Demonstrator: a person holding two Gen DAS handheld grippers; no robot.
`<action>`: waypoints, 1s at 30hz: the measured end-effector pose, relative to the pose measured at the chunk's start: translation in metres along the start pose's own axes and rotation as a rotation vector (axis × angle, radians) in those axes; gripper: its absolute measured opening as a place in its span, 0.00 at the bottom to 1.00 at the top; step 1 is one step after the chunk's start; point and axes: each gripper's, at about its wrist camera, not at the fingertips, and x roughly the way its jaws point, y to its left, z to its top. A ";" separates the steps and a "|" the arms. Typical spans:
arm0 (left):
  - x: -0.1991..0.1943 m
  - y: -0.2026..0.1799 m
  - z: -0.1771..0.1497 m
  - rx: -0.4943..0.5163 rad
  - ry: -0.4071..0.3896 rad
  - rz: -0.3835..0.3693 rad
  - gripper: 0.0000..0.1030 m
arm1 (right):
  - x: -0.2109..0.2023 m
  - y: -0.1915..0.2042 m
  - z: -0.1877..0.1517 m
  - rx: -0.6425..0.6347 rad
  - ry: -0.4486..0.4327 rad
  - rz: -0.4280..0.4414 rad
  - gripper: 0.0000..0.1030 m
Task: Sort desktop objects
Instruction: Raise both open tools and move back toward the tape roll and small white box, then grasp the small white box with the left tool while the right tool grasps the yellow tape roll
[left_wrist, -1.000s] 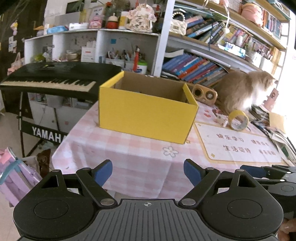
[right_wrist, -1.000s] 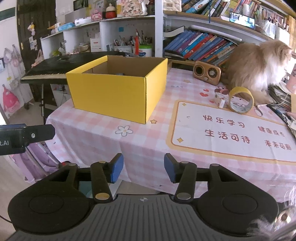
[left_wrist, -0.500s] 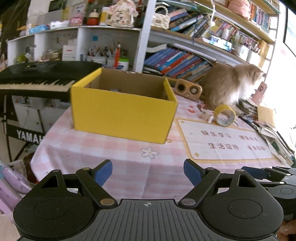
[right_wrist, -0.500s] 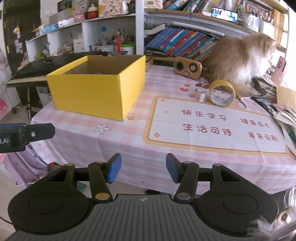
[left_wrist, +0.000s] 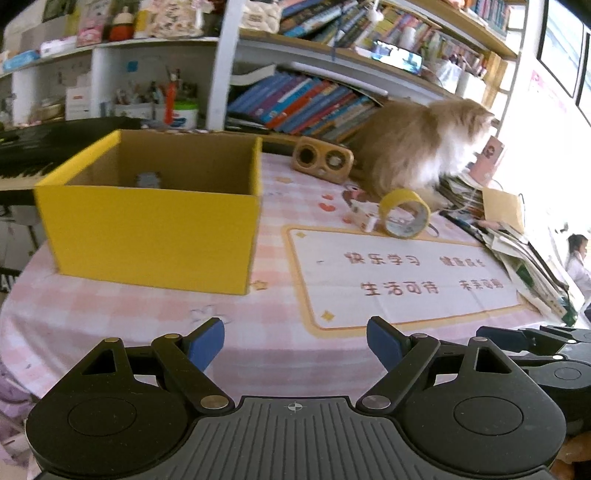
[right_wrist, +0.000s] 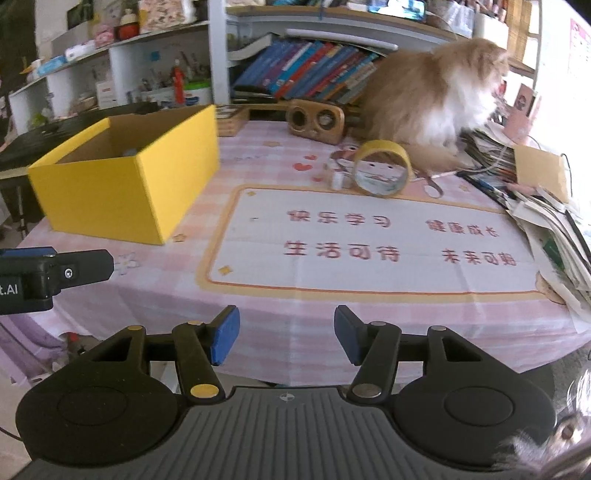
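Left wrist: left gripper (left_wrist: 294, 342) spread wide, nothing between fingers; yellow box (left_wrist: 147, 232) on worktop (left_wrist: 110, 321), tape roll (left_wrist: 405, 213) near cat (left_wrist: 417, 144).

Right wrist: right gripper (right_wrist: 286, 335) opening, empty; tape roll (right_wrist: 382, 172) upright beyond the printed mat (right_wrist: 369, 243).

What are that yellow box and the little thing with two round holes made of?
The yellow box looks like cardboard: matte yellow outside, raw brown inside, with thin folded walls. The two-holed object looks like wood, tan with a smooth finish, though a wood-look plastic is possible.
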 end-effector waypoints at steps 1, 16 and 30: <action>0.004 -0.005 0.002 0.002 0.003 -0.005 0.84 | 0.002 -0.005 0.001 0.004 0.004 -0.004 0.53; 0.072 -0.068 0.024 0.018 0.048 -0.033 0.84 | 0.040 -0.087 0.025 0.031 0.049 -0.035 0.54; 0.108 -0.108 0.036 0.007 0.083 0.031 0.84 | 0.076 -0.144 0.044 0.024 0.083 0.028 0.55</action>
